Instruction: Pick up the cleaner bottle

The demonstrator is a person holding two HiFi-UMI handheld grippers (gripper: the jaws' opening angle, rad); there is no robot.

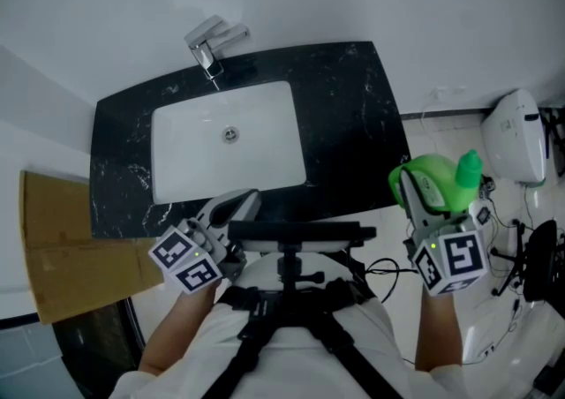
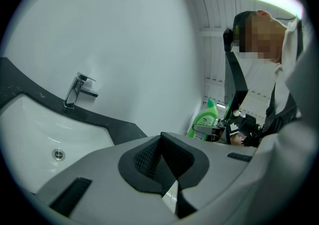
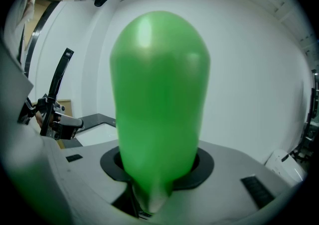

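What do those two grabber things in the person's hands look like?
The left hand-held gripper and right hand-held gripper are smooth grey plastic with black textured pads. Each carries a white cube printed with black square markers. The person wears a white top and black harness straps.

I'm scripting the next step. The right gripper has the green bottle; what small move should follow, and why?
Probably carry the bottle a little left, over the counter. The right gripper has its jaws clamped on the bottle's body, so the pickup looks done, yet in the head view it hangs past the counter's right edge. The left gripper is shut and empty.
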